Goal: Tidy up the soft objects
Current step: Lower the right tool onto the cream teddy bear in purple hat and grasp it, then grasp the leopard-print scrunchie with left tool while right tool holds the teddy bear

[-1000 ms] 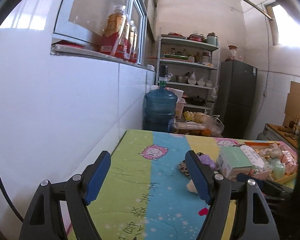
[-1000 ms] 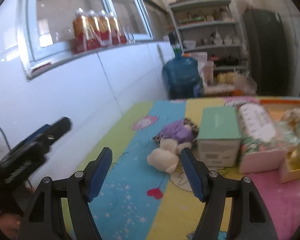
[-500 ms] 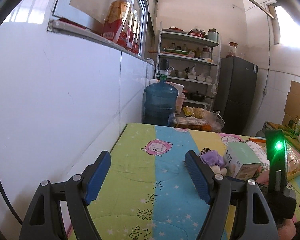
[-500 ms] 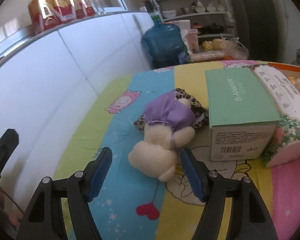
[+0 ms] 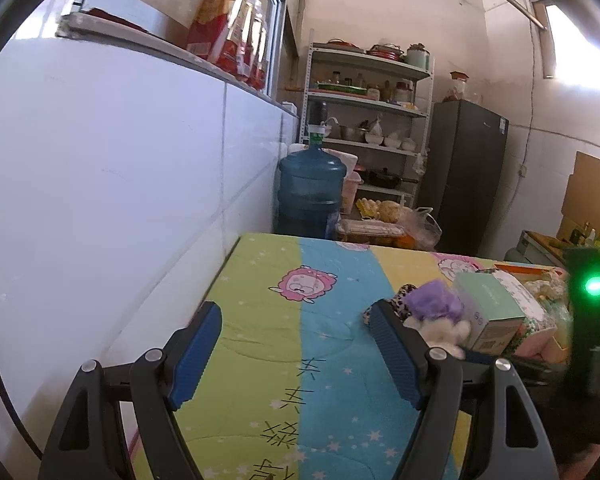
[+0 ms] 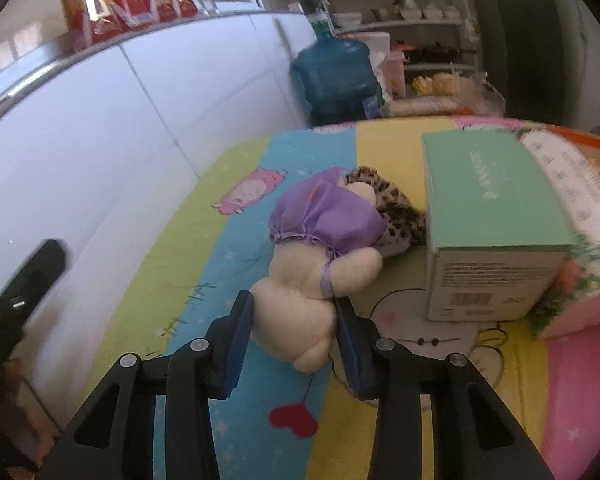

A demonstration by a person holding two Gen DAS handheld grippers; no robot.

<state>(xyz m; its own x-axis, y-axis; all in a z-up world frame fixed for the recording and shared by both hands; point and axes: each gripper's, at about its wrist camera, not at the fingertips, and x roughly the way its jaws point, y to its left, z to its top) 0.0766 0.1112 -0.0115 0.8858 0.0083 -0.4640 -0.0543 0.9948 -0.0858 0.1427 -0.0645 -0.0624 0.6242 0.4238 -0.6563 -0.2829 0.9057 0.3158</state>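
Right gripper (image 6: 294, 330) clamped on cream plush doll (image 6: 316, 276) in purple dress, blue pads (image 6: 238, 346) pressing both sides of its lower body. Lying on striped cartoon tablecloth (image 6: 204, 280), head just beside mint-green box (image 6: 488, 220). Left gripper (image 5: 294, 350) jaws wide, gripping nothing, above tablecloth near white tiled wall (image 5: 120, 184).

White tiled wall (image 5: 120, 184) on the left, metal shelf (image 5: 368, 96) and dark fridge (image 5: 464, 172) at the back, bright window (image 5: 580, 56) up high.
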